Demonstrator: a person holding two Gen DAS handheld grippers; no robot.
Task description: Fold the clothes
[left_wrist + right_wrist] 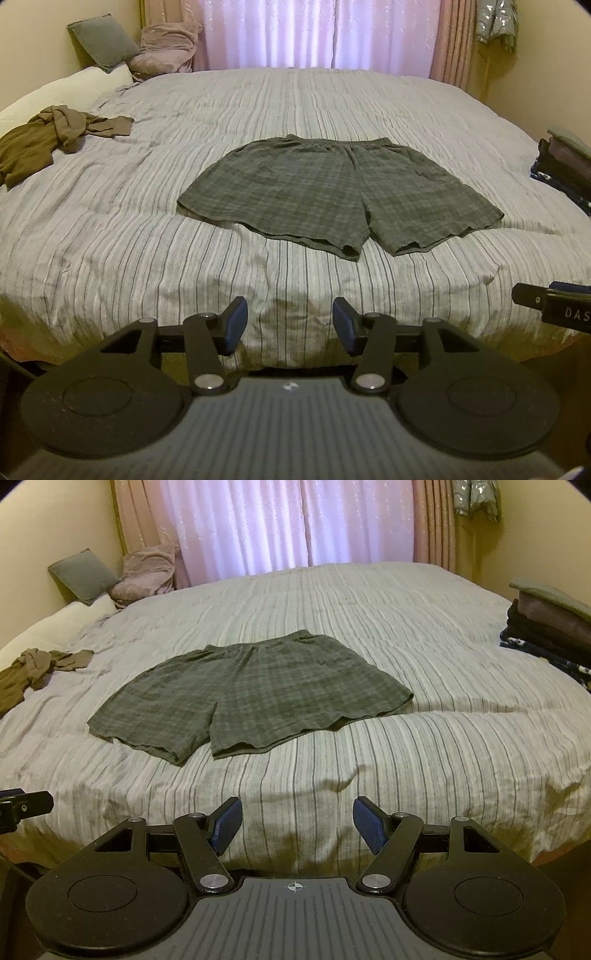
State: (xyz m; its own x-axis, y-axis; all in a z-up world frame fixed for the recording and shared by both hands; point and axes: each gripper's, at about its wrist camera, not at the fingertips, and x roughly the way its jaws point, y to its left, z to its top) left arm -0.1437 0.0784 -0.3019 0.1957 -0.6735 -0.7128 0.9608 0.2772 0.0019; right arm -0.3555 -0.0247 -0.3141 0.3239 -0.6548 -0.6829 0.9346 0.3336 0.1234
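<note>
Grey plaid shorts [332,188] lie flat and spread out on the striped bedspread [147,221], waistband away from me, leg hems toward me. They also show in the right wrist view [251,694]. My left gripper [290,325] is open and empty, held over the bed's near edge, well short of the shorts. My right gripper [297,825] is open and empty, also at the near edge. The right gripper's tip shows at the right side of the left wrist view [554,302].
A crumpled olive-brown garment [48,136] lies at the bed's left. A stack of folded clothes [550,627] sits at the right edge. Pillows [103,40] and a pink blanket [166,48] are at the far left corner. Curtains [295,524] hang behind the bed.
</note>
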